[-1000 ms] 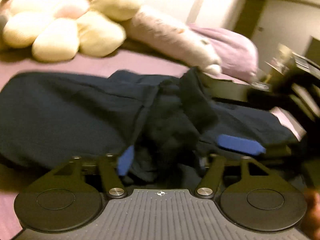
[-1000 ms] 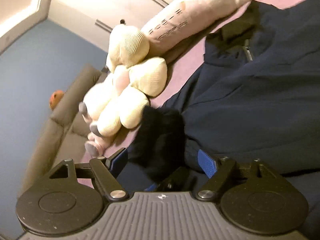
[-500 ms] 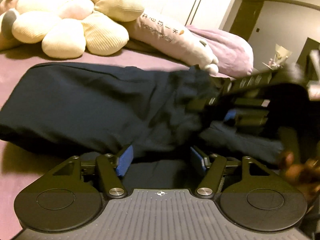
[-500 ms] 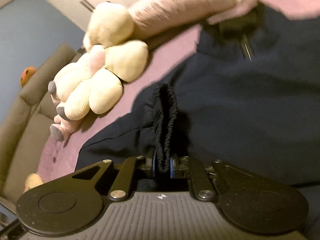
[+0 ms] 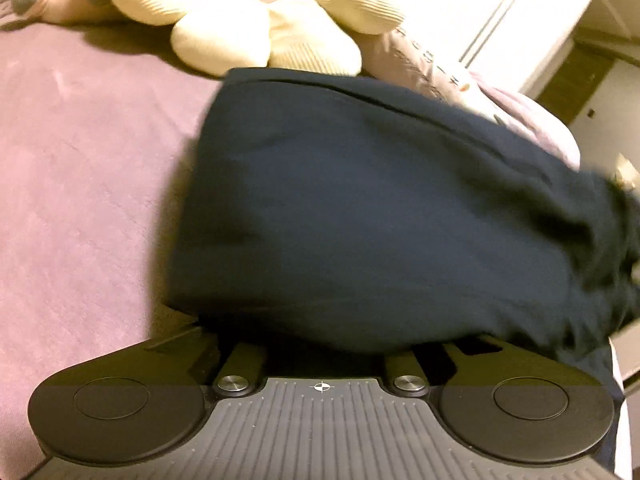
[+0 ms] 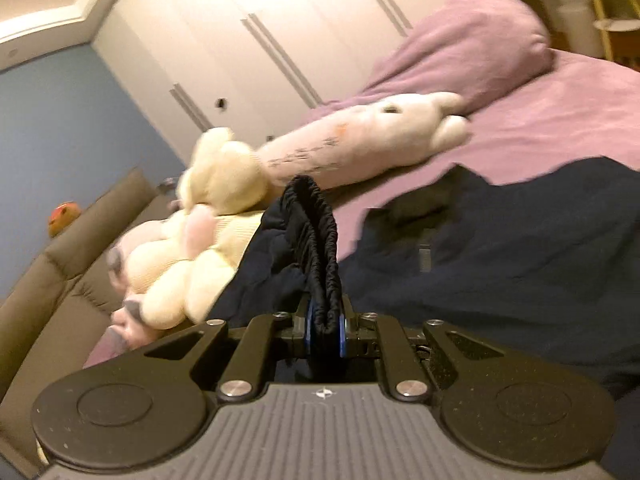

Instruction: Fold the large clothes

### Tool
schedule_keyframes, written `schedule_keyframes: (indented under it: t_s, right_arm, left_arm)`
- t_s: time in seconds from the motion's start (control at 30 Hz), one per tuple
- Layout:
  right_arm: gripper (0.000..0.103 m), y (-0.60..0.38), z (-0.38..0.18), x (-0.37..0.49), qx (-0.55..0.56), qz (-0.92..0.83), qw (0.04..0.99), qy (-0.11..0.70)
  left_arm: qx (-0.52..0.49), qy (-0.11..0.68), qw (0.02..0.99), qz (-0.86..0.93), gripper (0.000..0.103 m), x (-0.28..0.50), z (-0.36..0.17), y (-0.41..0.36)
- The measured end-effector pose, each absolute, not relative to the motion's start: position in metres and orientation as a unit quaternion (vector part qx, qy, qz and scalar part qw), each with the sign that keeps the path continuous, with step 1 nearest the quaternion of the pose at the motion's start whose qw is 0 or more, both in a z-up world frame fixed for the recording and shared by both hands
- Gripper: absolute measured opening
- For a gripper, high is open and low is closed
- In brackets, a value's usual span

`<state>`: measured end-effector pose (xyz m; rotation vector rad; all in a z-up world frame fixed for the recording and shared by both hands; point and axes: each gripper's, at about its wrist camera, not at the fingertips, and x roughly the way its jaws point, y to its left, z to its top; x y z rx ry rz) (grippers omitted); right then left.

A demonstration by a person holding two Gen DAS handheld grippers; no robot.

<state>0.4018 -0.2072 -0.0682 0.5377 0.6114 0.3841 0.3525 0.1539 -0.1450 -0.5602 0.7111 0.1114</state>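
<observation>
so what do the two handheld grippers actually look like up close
Both look alike: a dark grey ribbed body with a small white crosshair mark, flanked by two round black discs, with black linkage arms on silver pivot screws. The right gripper shows blue pads on its fingers. The left gripper has its fingers hidden under dark cloth.

navy garment (image 5: 380, 208) | bunched on purple bed | black elastic cuff (image 6: 316, 248) lifted upright

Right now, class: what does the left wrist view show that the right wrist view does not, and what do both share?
Left only: a broad drape of the dark navy garment hiding that gripper's fingers.

Right only: the right gripper shut on the garment's black elastic cuff, a purple pillow, a brown sofa.

Both: the garment, purple bedsheet, cream plush flower toy, white wardrobe doors.
</observation>
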Motion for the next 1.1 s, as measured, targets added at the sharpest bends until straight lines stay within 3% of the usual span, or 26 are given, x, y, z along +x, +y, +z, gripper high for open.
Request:
schedule_keyframes:
  t_s: [0.33,0.47,0.57,0.63,0.83,0.93,1.0,1.07,1.1]
  right_arm:
    - [0.011,-0.225,-0.078,0.397,0.239,0.152,0.912,0.295]
    - [0.011,-0.243,-0.081,0.395,0.220,0.107,0.926,0.287]
    - [0.011,-0.257,-0.086,0.396,0.190,0.065,0.937,0.284]
    - [0.011,-0.268,-0.091,0.398,0.174,0.032,0.942,0.287]
    - [0.011,-0.299,-0.120,0.416,0.138,-0.047,0.935,0.322]
    - [0.013,-0.305,-0.137,0.427,0.125,-0.055,0.928,0.347]
    - [0.019,-0.307,-0.138,0.425,0.118,-0.055,0.931,0.340]
    - [0.041,-0.314,-0.129,0.417,0.126,-0.077,0.938,0.313]
    - [0.045,-0.316,-0.124,0.411,0.130,-0.095,0.941,0.296]
  left_arm:
    - [-0.267,0.251,0.929,0.052,0.010,0.331,-0.109,0.148]
    - [-0.207,0.245,0.947,0.011,0.011,0.331,-0.095,0.124]
    - [-0.165,0.258,0.952,-0.020,0.023,0.333,-0.093,0.094]
    - [-0.151,0.277,0.948,-0.030,0.042,0.342,-0.097,0.082]
    - [-0.149,0.334,0.930,-0.038,0.064,0.346,-0.122,0.068]
    - [-0.158,0.347,0.924,-0.041,0.065,0.338,-0.123,0.075]
    - [-0.161,0.346,0.923,-0.045,0.065,0.328,-0.117,0.084]
    - [-0.152,0.332,0.930,-0.039,0.070,0.319,-0.105,0.091]
    - [-0.150,0.319,0.935,-0.033,0.075,0.315,-0.097,0.095]
